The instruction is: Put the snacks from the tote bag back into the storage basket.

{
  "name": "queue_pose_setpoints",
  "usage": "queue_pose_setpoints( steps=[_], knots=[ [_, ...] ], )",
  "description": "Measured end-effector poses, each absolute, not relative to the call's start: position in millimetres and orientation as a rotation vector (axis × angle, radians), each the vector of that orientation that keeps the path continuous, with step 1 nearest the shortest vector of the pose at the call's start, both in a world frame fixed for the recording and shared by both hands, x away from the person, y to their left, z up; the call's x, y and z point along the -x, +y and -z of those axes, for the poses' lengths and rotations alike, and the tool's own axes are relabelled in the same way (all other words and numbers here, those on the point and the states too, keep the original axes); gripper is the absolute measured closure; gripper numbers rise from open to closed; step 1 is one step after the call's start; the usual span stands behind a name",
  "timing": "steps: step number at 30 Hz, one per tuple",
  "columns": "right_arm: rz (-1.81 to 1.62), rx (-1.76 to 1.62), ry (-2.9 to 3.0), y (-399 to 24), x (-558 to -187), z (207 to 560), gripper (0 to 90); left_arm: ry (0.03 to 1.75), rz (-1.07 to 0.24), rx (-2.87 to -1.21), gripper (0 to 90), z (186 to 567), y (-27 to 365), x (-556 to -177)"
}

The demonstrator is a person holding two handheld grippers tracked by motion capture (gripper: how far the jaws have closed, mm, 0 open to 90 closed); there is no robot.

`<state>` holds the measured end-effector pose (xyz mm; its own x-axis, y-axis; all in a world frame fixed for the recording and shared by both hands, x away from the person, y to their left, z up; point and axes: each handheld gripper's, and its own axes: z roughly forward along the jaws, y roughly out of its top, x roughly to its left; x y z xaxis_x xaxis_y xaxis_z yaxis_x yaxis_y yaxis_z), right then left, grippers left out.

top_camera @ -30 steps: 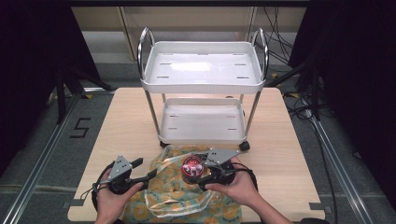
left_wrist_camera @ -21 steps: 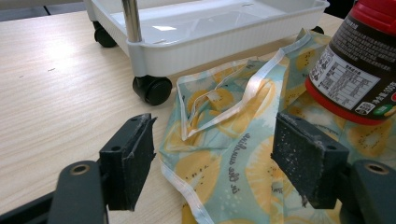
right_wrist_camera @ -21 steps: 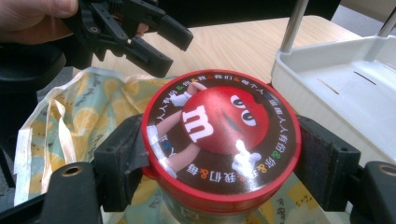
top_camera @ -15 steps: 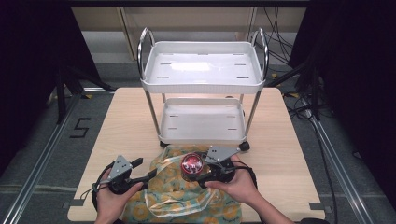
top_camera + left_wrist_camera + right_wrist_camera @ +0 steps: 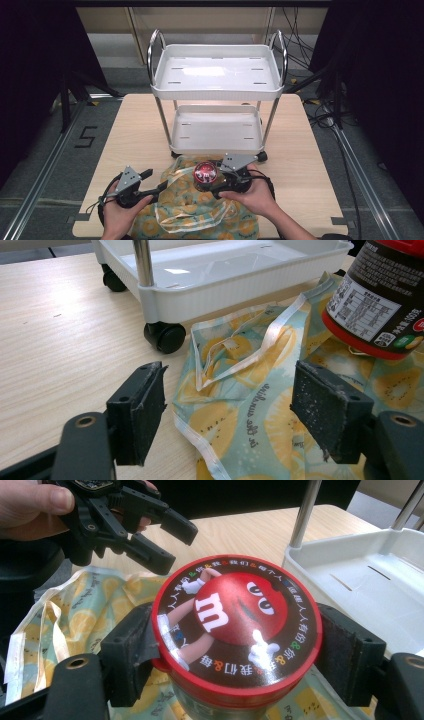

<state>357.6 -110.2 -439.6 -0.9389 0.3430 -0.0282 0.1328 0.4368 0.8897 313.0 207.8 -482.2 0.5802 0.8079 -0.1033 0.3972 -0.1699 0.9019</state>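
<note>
A dark jar (image 5: pixel 204 174) with a red cartoon lid (image 5: pixel 235 620) is held upright over a fruit-print bag (image 5: pixel 195 210). My right gripper (image 5: pixel 207 181) is shut on it, one pad on each side just under the lid. My left gripper (image 5: pixel 154 181) stands open at the bag's left edge, nothing between its pads (image 5: pixel 137 415). In the left gripper view the jar (image 5: pixel 380 300) sits at the upper right above the bag (image 5: pixel 250 405). The right gripper view shows the left gripper (image 5: pixel 175 547) open beyond the jar, a hand on it.
A white two-shelf cart (image 5: pixel 217 75) on black wheels (image 5: pixel 165 337) stands on the wooden table (image 5: pixel 135 135) just behind the bag. Its lower tray (image 5: pixel 360 585) lies close to the right of the jar. Cables trail from both grippers.
My right gripper has carried the jar slightly up and toward the cart. The left gripper has stayed open in place.
</note>
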Motion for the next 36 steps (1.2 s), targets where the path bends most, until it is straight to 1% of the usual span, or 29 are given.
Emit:
queue_pose_setpoints(
  steps=[25,27,36],
  knots=[
    [-1.526,-0.416,2.452,-105,-364,433,26.1,0.994,-0.501,-1.772,29.0,482,208,-313],
    [-1.517,-0.406,2.46,-105,-365,432,26.1,0.977,-0.513,-1.793,29.0,482,209,-313],
    [-1.522,-0.403,2.44,-103,-368,432,26.1,0.977,-0.513,-1.793,29.0,482,209,-313]
  ],
)
